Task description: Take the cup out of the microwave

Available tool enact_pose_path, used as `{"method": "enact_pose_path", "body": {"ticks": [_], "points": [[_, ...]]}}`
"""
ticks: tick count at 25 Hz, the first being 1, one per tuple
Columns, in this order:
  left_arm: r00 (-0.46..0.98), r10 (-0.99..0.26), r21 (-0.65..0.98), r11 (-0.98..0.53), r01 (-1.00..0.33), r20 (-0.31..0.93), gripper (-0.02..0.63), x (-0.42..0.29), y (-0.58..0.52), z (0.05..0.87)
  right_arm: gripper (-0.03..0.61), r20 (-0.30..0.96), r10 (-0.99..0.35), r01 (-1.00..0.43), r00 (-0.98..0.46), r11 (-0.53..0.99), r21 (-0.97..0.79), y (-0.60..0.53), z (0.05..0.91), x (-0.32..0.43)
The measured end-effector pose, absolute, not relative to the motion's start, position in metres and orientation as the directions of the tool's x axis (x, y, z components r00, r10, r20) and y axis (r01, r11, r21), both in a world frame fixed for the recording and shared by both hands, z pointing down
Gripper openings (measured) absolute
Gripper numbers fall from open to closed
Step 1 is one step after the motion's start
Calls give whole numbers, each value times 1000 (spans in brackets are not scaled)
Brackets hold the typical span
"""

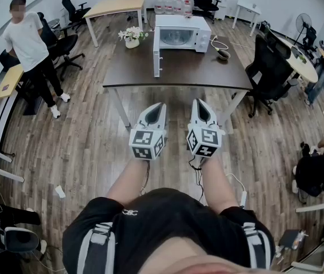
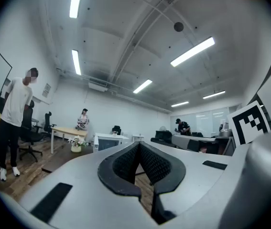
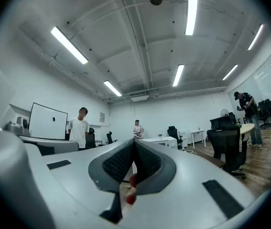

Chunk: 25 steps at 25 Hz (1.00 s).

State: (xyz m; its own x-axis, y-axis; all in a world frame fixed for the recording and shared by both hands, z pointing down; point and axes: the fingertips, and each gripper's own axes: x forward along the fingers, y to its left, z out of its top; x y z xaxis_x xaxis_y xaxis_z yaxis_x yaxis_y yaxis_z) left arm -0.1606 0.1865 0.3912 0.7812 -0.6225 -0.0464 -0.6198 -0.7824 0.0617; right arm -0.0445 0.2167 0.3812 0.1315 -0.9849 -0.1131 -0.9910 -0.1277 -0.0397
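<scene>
The white microwave (image 1: 180, 34) stands at the far side of the dark table (image 1: 207, 70), its door (image 1: 157, 53) swung open toward me. The lit cavity shows a round shape, but I cannot make out a cup in it. In the left gripper view the microwave (image 2: 107, 141) appears small beyond the jaws. My left gripper (image 1: 159, 105) (image 2: 138, 144) and right gripper (image 1: 199, 103) (image 3: 134, 142) are held side by side short of the table's near edge. Both point level at the table, are shut, and have nothing between their pads.
A pot of white flowers (image 1: 132, 37) sits left of the microwave, and a cable with a small dark item (image 1: 223, 54) lies to its right. A black office chair (image 1: 270, 73) stands at the table's right end. A person (image 1: 33, 50) stands at the left; others sit at the right.
</scene>
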Motion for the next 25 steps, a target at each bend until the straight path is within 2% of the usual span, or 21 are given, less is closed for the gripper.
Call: {"method": "enact_pose_path", "body": {"ticks": [25], "points": [[792,-608,43,-794,-607,-56,0,-193,138,394,0,-154,-978,-989,140,-132,-58,178,381,-81]]}}
